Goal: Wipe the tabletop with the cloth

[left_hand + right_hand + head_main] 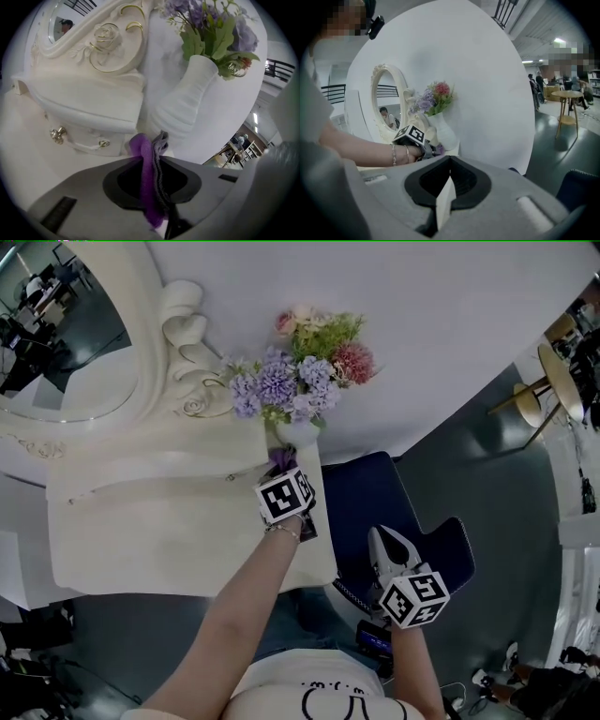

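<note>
**Operator:** What does each view add that the others lack?

**Technician:** Only the left gripper view shows the grip itself, along with the small drawer (pixel 89 140) with its knobs below the mirror (pixel 70 23). Only the head view shows the dark blue chair (pixel 361 498) under the right hand-held gripper (pixel 389 549). The right gripper view shows the left unit side-on, beside the vase (pixel 446 133).

**Operator:** State of the left hand-held gripper (pixel 157 158)?

**Technician:** Its jaws are pinched on the cloth (pixel 147 180). This is a folded purple and grey bundle that fills the gap and sticks out past the tips.

**Operator:** And the right one?

**Technician:** The right gripper view shows its jaws pressed together with nothing between them. It is held off the table (pixel 159 521), above the chair.

**Operator:** Where is the cloth relative to the left unit?

**Technician:** It sits between the jaws and projects forward to just beside the base of the vase, near the table's right end. The flowers (pixel 300 371) stand above it. No view shows whether the cloth touches the table surface.
</note>
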`<state>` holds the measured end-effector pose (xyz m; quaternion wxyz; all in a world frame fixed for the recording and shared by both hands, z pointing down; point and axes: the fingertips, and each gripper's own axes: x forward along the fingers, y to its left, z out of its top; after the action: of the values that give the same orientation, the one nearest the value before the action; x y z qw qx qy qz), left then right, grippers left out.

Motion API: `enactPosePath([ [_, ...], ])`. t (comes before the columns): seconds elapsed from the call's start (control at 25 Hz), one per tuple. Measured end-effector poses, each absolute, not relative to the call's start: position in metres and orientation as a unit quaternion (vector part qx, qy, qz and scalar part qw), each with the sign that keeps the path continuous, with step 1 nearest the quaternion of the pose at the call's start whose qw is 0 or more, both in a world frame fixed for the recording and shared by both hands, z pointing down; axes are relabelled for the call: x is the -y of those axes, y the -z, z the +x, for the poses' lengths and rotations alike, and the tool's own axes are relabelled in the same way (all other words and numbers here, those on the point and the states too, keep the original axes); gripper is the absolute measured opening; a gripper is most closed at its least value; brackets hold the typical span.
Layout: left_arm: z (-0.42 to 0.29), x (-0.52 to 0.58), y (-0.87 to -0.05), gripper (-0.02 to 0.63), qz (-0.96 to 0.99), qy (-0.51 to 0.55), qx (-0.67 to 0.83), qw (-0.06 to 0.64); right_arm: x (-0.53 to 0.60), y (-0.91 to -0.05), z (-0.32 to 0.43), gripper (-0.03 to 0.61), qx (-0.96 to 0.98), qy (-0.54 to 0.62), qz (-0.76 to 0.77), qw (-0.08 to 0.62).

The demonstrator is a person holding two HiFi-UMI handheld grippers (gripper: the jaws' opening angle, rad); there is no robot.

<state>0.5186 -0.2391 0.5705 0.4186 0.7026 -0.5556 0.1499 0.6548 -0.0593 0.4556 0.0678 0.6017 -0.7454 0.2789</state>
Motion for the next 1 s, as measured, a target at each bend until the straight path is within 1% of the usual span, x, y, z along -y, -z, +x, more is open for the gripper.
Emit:
enactPosePath([
  [0.2,0.538,0.238,-0.569,0.083,0.668,-0.131,0.578,0.45,0.053,-0.46,0.663,-0.002,0.742,-0.283,0.603,0.069],
  [0.32,0.56,0.221,-0.568,0.083,0.669,-0.12,0.562,0.472,0.051,-0.459,0.663,-0.002,0.748,-0.282,0.597,0.068],
  [0.4,0.59,0.207,-0.567,0.083,0.696,-0.114,0.507,0.495,0.051,-0.458,0.666,-0.002,0.749,-0.278,0.597,0.066],
  [0.52,0.644,0.18,-0.558,0.083,0.755,-0.105,0.36,0.538,0.051,-0.453,0.674,-0.002,0.75,-0.27,0.6,0.061],
  [0.56,0.657,0.17,-0.551,0.083,0.775,-0.1,0.316,0.539,0.051,-0.451,0.677,-0.002,0.751,-0.267,0.602,0.059],
  [0.64,0.669,0.157,-0.532,0.083,0.818,-0.091,0.259,0.506,0.052,-0.448,0.683,-0.002,0.751,-0.261,0.605,0.054],
  [0.76,0.661,0.146,-0.506,0.083,0.868,-0.102,0.241,0.421,0.054,-0.44,0.689,-0.002,0.75,-0.253,0.61,0.043],
  [0.88,0.635,0.141,-0.484,0.083,0.896,-0.104,0.261,0.344,0.055,-0.429,0.686,-0.002,0.752,-0.24,0.613,0.03],
  [1.0,0.589,0.14,-0.456,0.083,0.911,-0.08,0.297,0.276,0.054,-0.418,0.674,-0.002,0.757,-0.225,0.613,0.02],
])
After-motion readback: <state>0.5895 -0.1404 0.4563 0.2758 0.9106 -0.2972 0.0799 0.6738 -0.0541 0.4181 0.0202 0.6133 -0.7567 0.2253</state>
